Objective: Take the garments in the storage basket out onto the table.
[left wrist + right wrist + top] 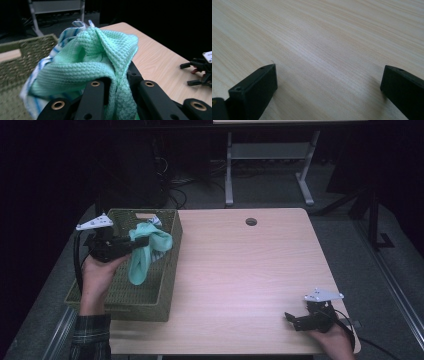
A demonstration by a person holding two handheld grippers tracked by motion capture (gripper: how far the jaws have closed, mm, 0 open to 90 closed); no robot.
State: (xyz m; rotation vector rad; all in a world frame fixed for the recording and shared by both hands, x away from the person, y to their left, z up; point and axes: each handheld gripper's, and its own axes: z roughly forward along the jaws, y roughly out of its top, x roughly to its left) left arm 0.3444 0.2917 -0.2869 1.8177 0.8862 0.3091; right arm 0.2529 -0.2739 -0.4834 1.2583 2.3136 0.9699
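Pinched between the black jaws of the left gripper [117,87]: mint-green waffle-weave cloth [148,251], hanging lengthwise over the olive woven basket [165,290], directly below. Well apart, wide open, empty: right gripper [295,320].

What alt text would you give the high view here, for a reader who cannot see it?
The left gripper holds a mint-green cloth above a woven green basket at the left edge of a light wooden table. The right gripper, jaws open, rests near the table's front right corner. A blue-striped white cloth peeks out behind the green one.
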